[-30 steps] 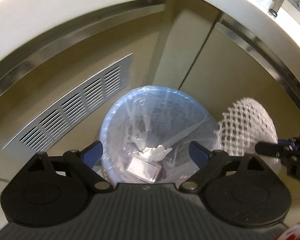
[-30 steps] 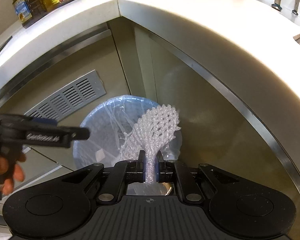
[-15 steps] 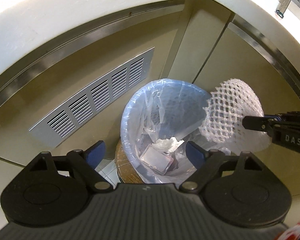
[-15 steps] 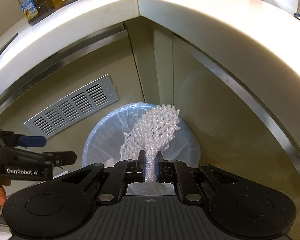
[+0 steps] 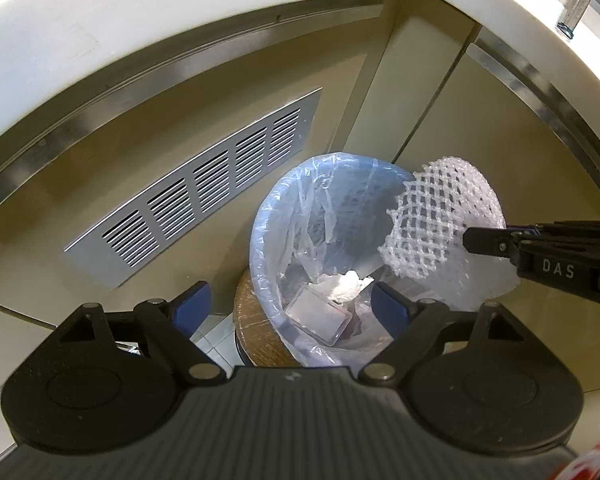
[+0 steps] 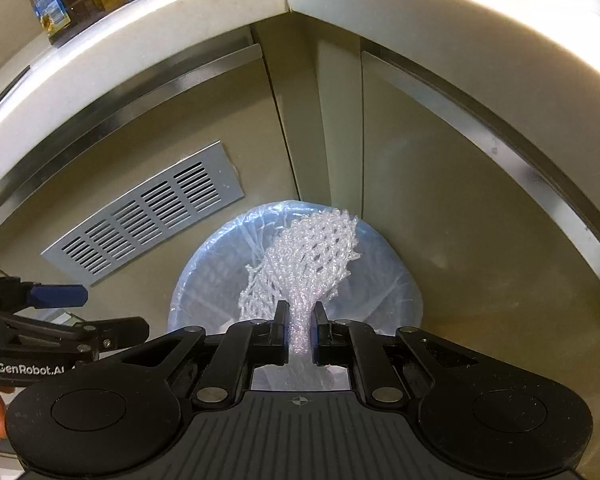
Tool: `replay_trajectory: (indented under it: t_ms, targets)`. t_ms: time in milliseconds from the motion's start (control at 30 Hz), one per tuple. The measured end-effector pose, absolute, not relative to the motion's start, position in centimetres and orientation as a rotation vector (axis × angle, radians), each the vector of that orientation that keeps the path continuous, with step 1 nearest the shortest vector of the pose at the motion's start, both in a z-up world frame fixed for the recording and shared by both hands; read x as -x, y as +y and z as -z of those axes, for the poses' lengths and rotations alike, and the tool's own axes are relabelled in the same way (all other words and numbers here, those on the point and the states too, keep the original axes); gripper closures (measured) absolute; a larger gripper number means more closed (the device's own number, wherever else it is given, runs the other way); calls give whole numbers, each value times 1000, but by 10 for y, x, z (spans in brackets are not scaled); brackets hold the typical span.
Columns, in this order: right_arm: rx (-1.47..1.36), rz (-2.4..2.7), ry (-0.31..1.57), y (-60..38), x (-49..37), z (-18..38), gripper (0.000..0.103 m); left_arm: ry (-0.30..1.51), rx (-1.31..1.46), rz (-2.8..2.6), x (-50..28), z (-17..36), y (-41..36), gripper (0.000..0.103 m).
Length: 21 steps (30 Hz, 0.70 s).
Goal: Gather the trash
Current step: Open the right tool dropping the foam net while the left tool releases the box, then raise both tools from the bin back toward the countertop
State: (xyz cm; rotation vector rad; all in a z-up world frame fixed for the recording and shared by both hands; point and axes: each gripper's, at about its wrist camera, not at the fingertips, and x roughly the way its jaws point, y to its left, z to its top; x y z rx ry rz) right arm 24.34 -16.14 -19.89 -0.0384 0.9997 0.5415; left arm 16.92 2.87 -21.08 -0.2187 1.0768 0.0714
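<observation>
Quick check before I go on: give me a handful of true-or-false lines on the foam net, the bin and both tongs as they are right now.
1. The right tongs are shut on the foam net. True.
2. The foam net already lies at the bottom of the bin. False: it hangs in the tongs, above the bin's rim.
3. The left tongs are open with nothing between them. True.
4. The bin has no liner. False: a clear plastic bag lines it.
5. A clear plastic box and a crumpled tissue lie inside the bin. True.
6. The vent grille is on the floor. False: it is set in the cabinet panel left of the bin.
</observation>
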Motion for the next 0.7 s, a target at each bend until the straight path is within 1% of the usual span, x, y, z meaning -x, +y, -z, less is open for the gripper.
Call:
replay_trajectory:
  t_ms: [33,67,100,133,167,467,700]
  targets:
    - [30,-545,997,-161,-244,200,93,1077,219,-73,-169,211,29,18]
    - [17,-548,999,-162,-245,202,90,1077,219,-75,-169,212,29,18]
    - [9,-540,1005,-162,-246,204,72,1076,218,-77,-168,212,30,18]
    - [0,-533,1010,-163,-247,205,58,1075,217,-78,-168,212,30,18]
    - [-12,-526,1010,-165,-247,205,39,1075,217,-78,-167,212,31,18]
    - [-9,-493,1037,-175,-234,193,38,1062,212,-62,-161,203,33,18]
    - [-31,-478,996,-186,-216,160,38,1010,199,-26,-158,175,28,18]
